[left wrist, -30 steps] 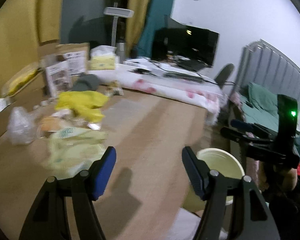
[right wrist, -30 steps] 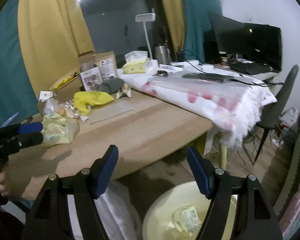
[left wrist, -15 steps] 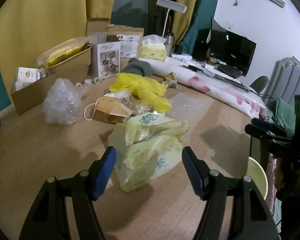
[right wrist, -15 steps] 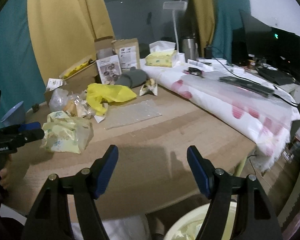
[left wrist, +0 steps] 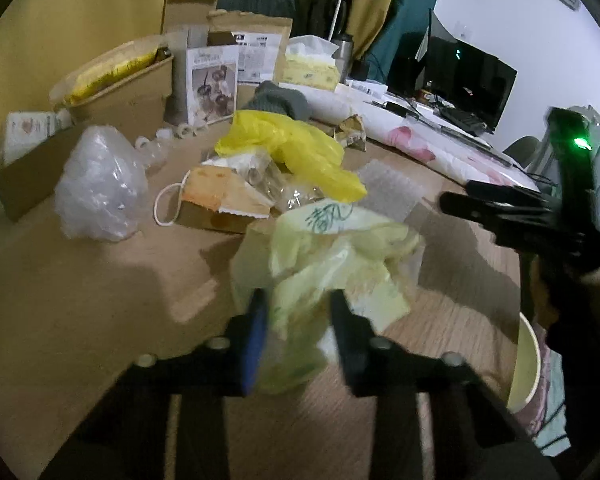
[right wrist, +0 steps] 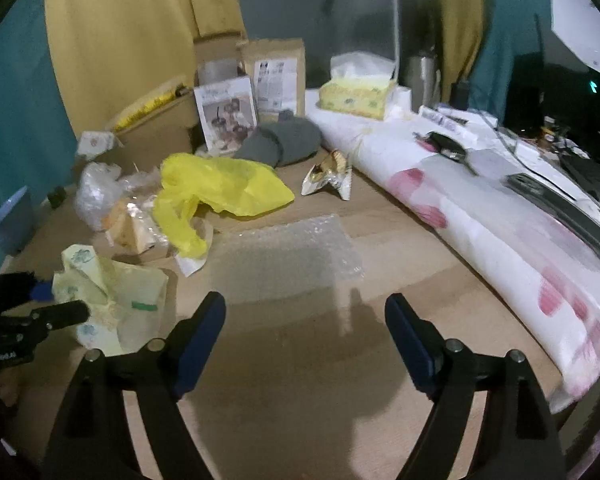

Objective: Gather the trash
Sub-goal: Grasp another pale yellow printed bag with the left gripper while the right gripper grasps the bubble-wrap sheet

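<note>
Pale wrapper (left wrist: pixel 332 264) pinched in left gripper (left wrist: pixel 296 332); yellow bag (left wrist: pixel 296 152) behind; right gripper (right wrist: pixel 304 332) wide, empty

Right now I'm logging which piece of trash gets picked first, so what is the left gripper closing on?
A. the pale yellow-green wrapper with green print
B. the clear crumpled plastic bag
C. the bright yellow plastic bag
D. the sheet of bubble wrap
A: in the left wrist view the left gripper has its fingers pinched in on the pale yellow-green wrapper, while the right gripper hangs open over bare table.
</note>
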A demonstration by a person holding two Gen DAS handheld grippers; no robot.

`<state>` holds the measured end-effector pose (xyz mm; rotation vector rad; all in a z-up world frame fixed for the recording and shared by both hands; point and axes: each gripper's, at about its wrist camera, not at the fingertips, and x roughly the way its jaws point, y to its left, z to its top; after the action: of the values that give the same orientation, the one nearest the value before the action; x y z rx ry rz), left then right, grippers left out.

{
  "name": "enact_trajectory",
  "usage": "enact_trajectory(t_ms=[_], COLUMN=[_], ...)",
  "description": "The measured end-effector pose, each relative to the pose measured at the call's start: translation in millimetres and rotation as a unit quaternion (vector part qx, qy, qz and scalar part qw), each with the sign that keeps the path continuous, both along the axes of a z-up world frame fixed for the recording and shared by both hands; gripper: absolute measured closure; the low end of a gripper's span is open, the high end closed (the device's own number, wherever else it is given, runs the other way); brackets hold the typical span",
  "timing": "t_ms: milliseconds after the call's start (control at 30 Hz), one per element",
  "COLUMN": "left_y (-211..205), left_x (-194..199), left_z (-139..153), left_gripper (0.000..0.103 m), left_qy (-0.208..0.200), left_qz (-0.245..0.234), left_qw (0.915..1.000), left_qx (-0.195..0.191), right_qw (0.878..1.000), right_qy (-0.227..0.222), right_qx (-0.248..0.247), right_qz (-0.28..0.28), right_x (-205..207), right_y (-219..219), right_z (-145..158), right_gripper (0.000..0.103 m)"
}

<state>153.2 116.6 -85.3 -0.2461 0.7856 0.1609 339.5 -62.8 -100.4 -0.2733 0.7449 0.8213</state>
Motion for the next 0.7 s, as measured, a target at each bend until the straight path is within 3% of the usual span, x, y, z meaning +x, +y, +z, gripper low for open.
enact_trajectory(t_ms=[100,300,467,533,600,633,700], left_y=[4,2,-2,-3,-5,-7,-11], left_x=[3,8,-1,-4,-6,-8,-13], left_z=[-2,1,14,13,11,10,13], left_gripper=[0.094,0.097,0.098,0.098,0.098,0.098,0.098], left_qy=[0.002,0.021,-0.002,-0.011,-0.018,-0.021,-0.029], left_qz=[-0.003,-0.016,0.002,0.008,0.011,0.014,0.02], left_qw=[0.9999,0.9996,0.9993,0.9995,0.9995,0.9995,0.9992], left_qx=[-0.012,0.013,0.038,0.03,0.024,0.022,0.018], right_qw=[1.0,0.997,0.996,0.996,0.995,0.995,0.995], right_qy=[0.004,0.026,0.031,0.024,0.019,0.016,0.013], right_qx=[-0.019,-0.066,-0.068,-0.071,-0.073,-0.075,-0.077], right_qz=[0.012,0.029,0.045,0.053,0.062,0.065,0.065], right_x=[8,24,29,26,21,17,12], right_y=[22,56,59,61,64,64,62], right_z=[-6,-25,-28,-26,-24,-23,-21], right_gripper=[0.022,0.022,0.029,0.056,0.074,0.082,0.087])
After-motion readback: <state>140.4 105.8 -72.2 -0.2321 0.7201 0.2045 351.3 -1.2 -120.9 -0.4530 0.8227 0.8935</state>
